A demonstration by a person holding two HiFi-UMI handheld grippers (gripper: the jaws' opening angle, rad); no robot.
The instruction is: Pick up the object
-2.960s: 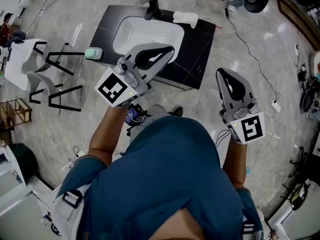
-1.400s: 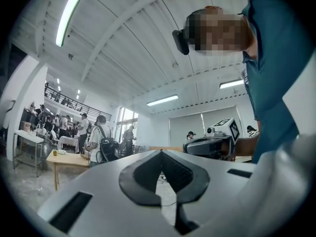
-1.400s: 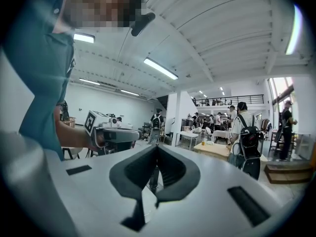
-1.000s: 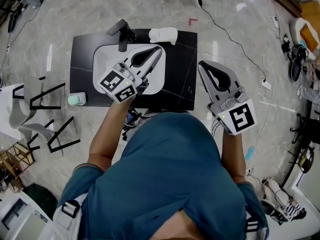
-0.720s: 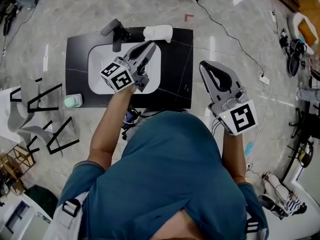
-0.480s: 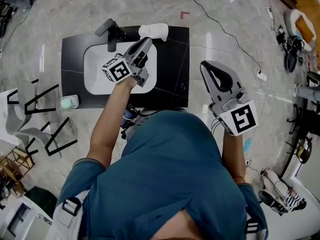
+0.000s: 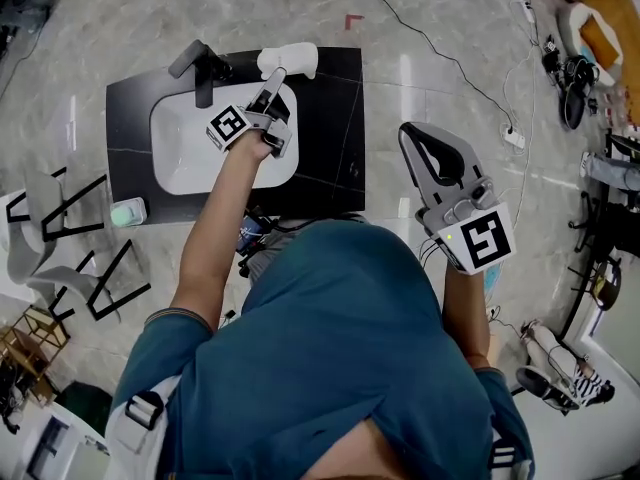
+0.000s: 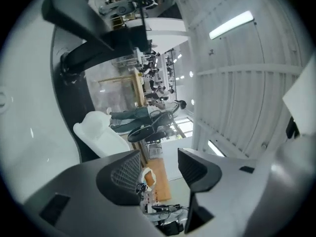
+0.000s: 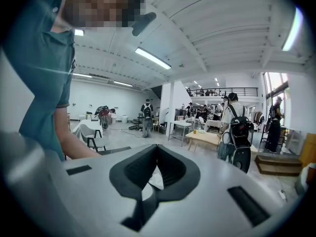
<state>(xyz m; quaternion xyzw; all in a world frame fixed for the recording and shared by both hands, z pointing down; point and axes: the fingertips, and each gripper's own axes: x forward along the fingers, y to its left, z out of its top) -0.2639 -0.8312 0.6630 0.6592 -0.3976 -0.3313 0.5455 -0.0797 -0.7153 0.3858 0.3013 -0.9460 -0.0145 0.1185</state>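
Note:
A white moulded object [image 7: 290,60] lies on the black countertop [image 7: 335,118] behind the white sink basin [image 7: 190,143], right of the black faucet [image 7: 198,66]. My left gripper [image 7: 277,78] reaches over the basin, its tips just short of the white object. Its jaws are opening, and nothing is between them. In the left gripper view the white object [image 8: 101,137] lies to the left of the left gripper [image 8: 160,169], beyond the pads. My right gripper [image 7: 410,136] is held off the counter's right edge, shut and empty, as the right gripper view [image 9: 157,149] confirms.
A mint-green item [image 7: 128,212] sits by the counter's front left corner. Black-framed chairs [image 7: 60,218] stand to the left on the marble floor. A cable [image 7: 450,58] runs across the floor at the right. People and tables [image 9: 212,132] fill the hall behind.
My left gripper has reached forward across the basin toward the white object and its jaws have parted. My right gripper has stayed where it was, shut.

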